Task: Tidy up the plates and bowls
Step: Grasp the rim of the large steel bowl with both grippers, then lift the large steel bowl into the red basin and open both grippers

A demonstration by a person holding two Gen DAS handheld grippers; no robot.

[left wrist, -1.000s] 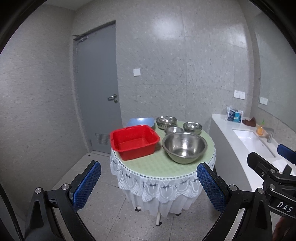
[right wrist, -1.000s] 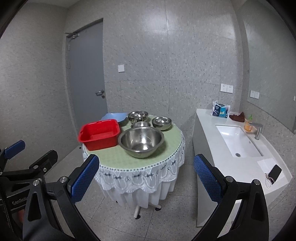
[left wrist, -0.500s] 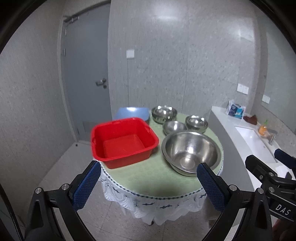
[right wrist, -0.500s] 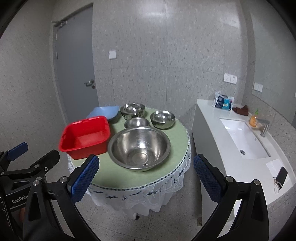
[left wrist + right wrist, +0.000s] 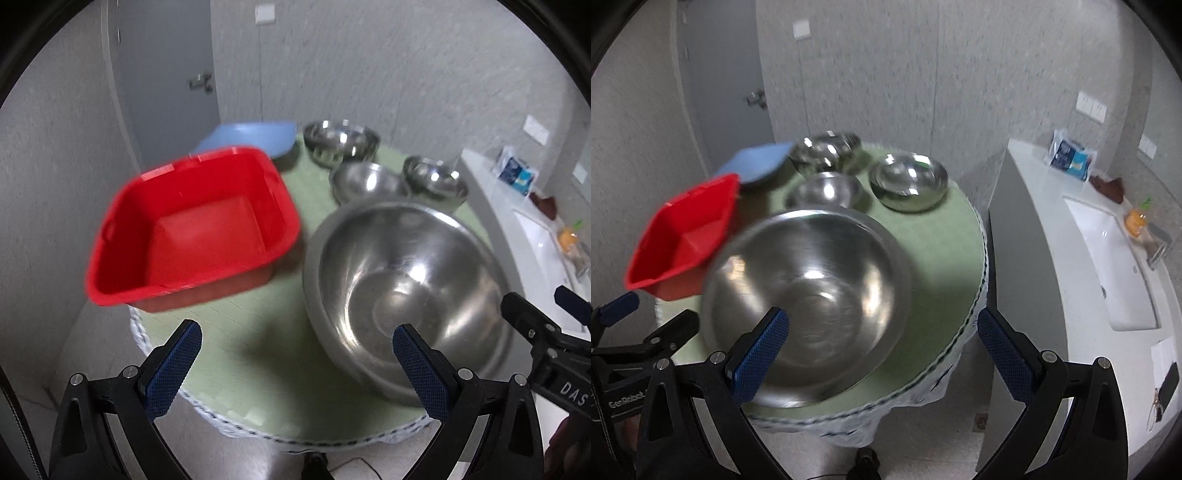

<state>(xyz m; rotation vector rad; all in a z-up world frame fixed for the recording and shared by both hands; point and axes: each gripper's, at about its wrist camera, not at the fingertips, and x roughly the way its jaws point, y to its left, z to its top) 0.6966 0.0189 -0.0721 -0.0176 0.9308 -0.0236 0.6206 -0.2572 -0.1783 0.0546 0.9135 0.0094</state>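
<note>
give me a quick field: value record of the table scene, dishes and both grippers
table: round, green top
red tub: empty, left side
large steel bowl: empty, nearest, beside the tub
small steel bowls: three behind it
blue plate: behind the tub
left gripper: open, holding nothing
right gripper: open, holding nothing
sink counter: right of table

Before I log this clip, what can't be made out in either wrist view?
- Blue plate: partly hidden behind the red tub in both views.
- Middle small steel bowl: near side covered by the big steel bowl.
- Table base: hidden by the cloth.
- Label on the packet by the sink: too small, blurred.
- Left gripper and right gripper: open, handles cut off by the frame edge.
</note>
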